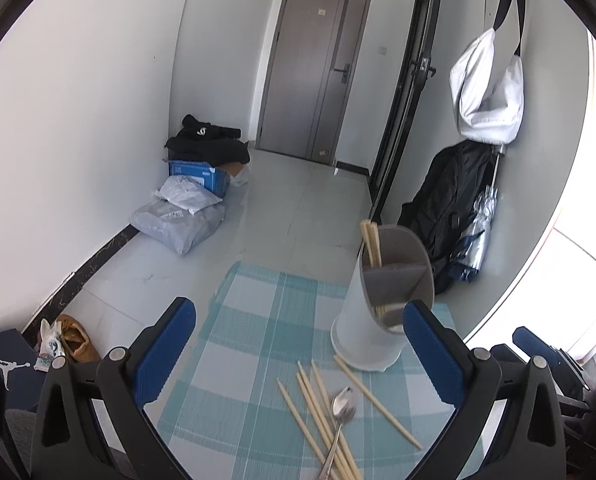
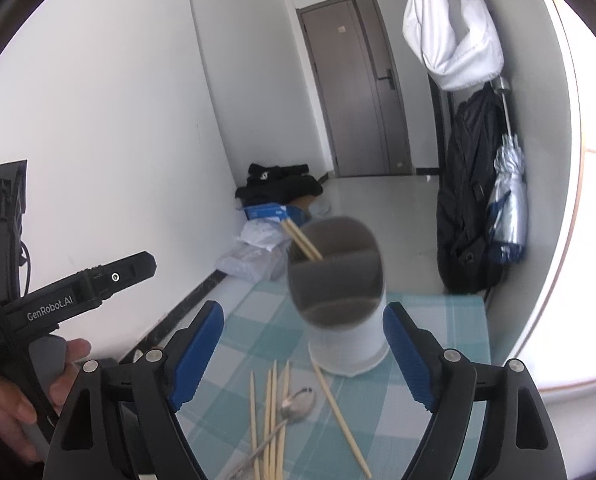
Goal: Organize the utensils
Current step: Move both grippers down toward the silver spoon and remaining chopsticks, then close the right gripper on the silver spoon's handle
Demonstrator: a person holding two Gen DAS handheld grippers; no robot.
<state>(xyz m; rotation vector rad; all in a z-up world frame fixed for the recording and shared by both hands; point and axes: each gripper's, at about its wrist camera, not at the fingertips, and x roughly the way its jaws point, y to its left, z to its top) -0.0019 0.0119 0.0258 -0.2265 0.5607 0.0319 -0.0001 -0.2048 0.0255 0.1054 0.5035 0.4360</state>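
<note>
A white utensil holder (image 1: 371, 312) with grey dividers stands upright on the checked blue cloth (image 1: 258, 360); it also shows in the right wrist view (image 2: 343, 304). Two chopsticks (image 1: 370, 244) stand in its left compartment. Several loose chopsticks (image 1: 317, 412) and a metal spoon (image 1: 339, 408) lie on the cloth in front of it; the right wrist view shows the chopsticks (image 2: 272, 412) and the spoon (image 2: 296, 402) too. My left gripper (image 1: 298, 344) is open and empty above the cloth. My right gripper (image 2: 303, 356) is open and empty, just before the holder.
The cloth's table stands near a white wall. Bags and a blue box (image 1: 198, 176) lie on the floor by the wall. A black backpack and folded umbrella (image 2: 505, 200) lean at the right. The left gripper's body (image 2: 78, 300) is at the right view's left.
</note>
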